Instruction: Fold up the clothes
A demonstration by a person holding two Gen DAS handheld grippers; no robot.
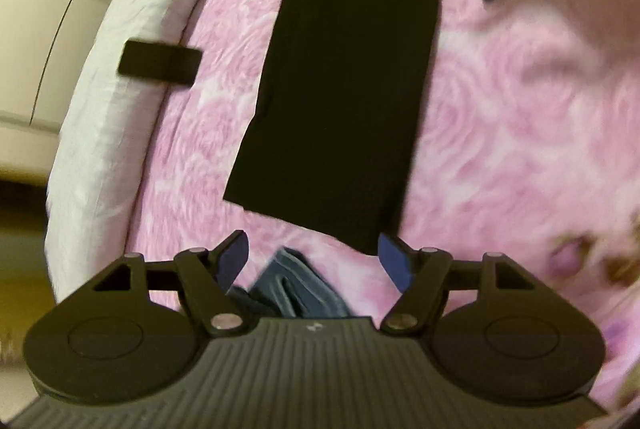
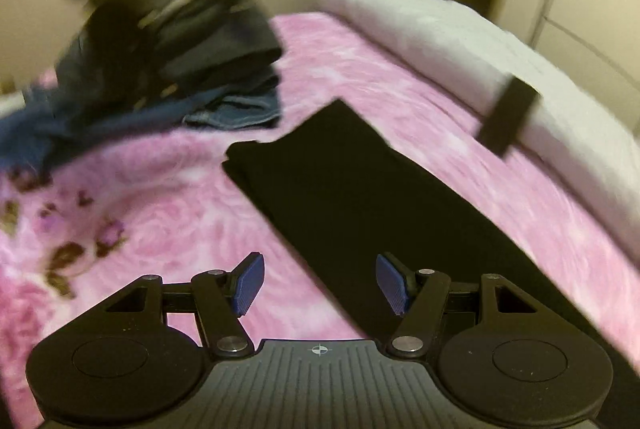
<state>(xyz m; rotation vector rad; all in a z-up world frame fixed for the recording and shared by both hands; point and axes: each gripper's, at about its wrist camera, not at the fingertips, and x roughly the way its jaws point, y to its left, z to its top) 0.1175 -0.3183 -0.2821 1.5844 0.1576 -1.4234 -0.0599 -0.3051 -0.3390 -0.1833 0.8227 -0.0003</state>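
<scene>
Top-left, clothes pile (image 2: pixel 168 41) (too blurred)

My left housing hides most of the blue denim piece (image 1: pixel 298 293). The black garment (image 1: pixel 344 77) runs off the top edge on that side, and off the lower right past my right housing. The clothes pile (image 2: pixel 168 61) near the bed's far corner is smeared; I cannot tell pieces apart.

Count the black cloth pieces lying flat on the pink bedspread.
2. A long folded black garment lies across the middle of the pink floral bedspread; a small black cloth strip straddles its edge by the white sheet. The blurred pile may hide more.
</scene>
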